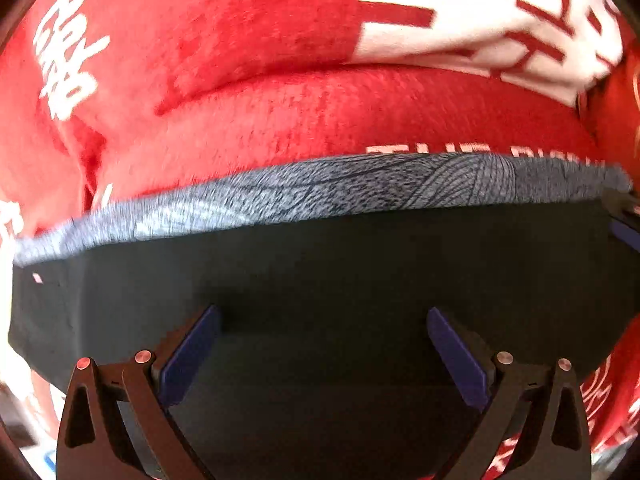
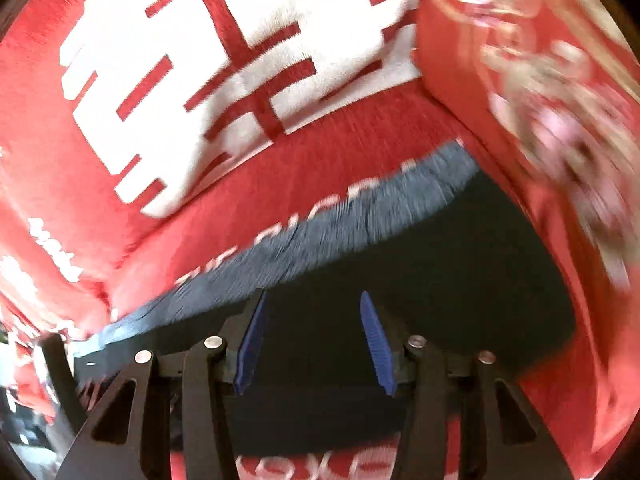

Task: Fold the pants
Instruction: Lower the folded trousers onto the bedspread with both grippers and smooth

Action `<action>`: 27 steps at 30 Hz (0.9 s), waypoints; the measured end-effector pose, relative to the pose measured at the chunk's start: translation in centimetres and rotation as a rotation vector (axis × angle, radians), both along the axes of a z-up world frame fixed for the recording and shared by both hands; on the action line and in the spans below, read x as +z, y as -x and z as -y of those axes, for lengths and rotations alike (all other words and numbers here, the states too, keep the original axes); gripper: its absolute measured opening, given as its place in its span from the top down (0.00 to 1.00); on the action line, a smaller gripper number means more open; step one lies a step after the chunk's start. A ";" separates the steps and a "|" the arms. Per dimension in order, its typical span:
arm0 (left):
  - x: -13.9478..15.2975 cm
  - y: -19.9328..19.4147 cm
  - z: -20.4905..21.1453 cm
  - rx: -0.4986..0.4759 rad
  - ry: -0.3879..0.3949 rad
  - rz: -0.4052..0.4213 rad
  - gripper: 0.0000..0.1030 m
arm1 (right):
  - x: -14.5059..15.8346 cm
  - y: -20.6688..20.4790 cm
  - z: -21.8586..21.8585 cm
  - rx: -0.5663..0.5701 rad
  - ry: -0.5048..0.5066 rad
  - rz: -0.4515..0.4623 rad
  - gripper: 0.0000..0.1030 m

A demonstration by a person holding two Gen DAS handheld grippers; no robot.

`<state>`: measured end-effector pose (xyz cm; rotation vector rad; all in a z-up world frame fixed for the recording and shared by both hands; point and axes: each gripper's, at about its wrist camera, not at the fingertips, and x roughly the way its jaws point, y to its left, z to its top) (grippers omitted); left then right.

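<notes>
Black fabric pants with a grey heathered waistband, spread flat across the lower half of both frames on a red plush blanket with white lettering. Left tongs wide open above the dark cloth, gripping nothing. Right tongs likewise parted and empty. Probably mid-fold: waistband edge lying straight, further folds seemingly left.

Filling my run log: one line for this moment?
left gripper: open | right gripper: open | black pants: flat on red blanket | grey waistband far edge
</notes>
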<state>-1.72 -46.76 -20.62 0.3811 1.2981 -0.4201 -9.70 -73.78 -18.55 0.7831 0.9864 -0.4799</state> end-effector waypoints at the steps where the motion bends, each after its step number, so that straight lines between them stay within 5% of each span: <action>1: 0.0 0.0 -0.3 0.006 0.013 -0.001 0.00 | -0.7 -0.8 0.9 0.009 0.009 -0.024 0.50; 7: -0.1 0.4 -0.3 0.002 0.005 0.021 0.00 | -0.2 -1.5 4.7 -0.083 0.160 -0.113 0.51; 18: -0.1 0.1 -0.2 -0.008 0.004 0.015 0.00 | 1.8 6.6 -3.0 -0.030 -0.035 -0.008 0.46; 27: 0.2 0.6 0.2 0.001 -0.002 0.016 0.00 | 0.2 8.2 -5.2 -0.043 -0.071 -0.039 0.45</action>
